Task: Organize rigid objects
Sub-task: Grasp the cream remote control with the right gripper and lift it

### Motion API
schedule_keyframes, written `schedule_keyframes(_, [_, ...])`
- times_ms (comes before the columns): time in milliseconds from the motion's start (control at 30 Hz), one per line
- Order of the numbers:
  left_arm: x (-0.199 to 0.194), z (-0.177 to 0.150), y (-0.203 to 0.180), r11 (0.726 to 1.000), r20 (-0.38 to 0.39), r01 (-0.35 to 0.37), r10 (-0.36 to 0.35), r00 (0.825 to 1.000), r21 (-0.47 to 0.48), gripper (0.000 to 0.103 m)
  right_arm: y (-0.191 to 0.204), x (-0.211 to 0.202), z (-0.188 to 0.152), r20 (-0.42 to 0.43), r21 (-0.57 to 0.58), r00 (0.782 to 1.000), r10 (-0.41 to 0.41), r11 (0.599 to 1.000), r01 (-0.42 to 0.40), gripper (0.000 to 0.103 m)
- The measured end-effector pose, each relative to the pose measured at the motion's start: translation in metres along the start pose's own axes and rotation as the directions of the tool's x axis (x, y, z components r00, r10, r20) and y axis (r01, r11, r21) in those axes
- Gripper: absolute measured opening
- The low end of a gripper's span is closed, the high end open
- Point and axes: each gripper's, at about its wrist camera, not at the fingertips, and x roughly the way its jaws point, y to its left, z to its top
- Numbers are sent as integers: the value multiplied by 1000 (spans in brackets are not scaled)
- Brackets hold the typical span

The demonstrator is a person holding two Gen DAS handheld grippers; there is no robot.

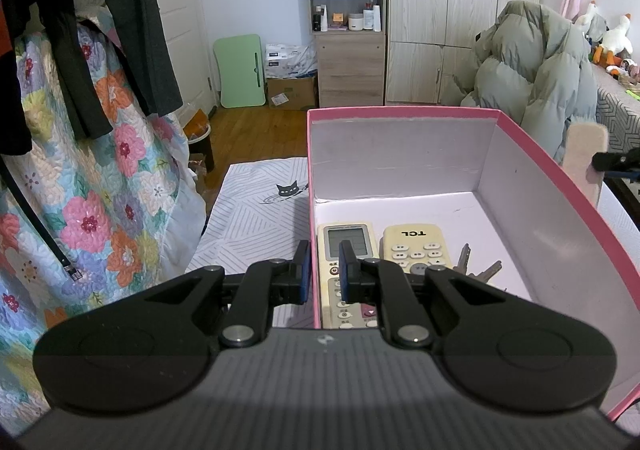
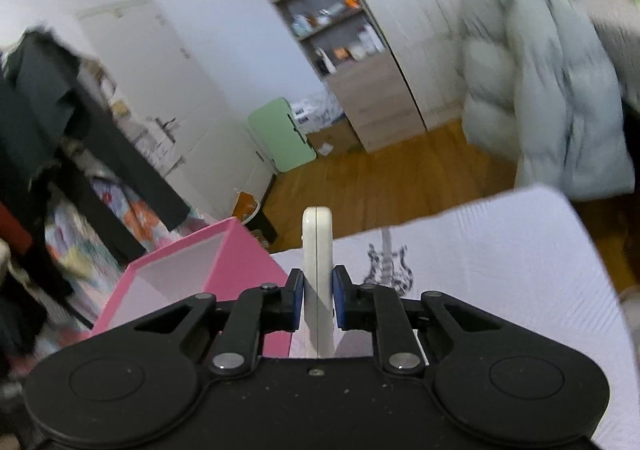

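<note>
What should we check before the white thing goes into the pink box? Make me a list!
1. Right hand-held gripper holds the white remote firmly: ok, both pads press its sides, remote on edge.
2. Left hand-held gripper steadies the pink box: ok, clamped on its left wall.
3. Free floor space in the box: ok, bare area behind and right of the two remotes and the keys.
4. Path to the box clear: ok, the box lies open to the left of the held remote.
5. Which way the held remote's buttons face: cannot tell, only its edge shows.
</note>
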Motion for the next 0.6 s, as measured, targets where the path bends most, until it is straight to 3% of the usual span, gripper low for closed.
schedule_keyframes(133, [0, 1, 1, 1000, 2, 2, -2, 1000, -2, 12, 28, -21, 7, 63, -146, 997, -37, 988, 46, 19])
schedule_keyframes(267, [0, 2, 0, 1000, 5, 3, -3, 1000, -2, 12, 53, -44, 18, 109, -249, 994, -5, 968, 33, 19])
schedule_keyframes(600, [0, 2, 1, 1000, 5, 4, -4, 1000, -3, 12, 107, -69, 50, 106, -385, 969, 222, 908, -166, 19])
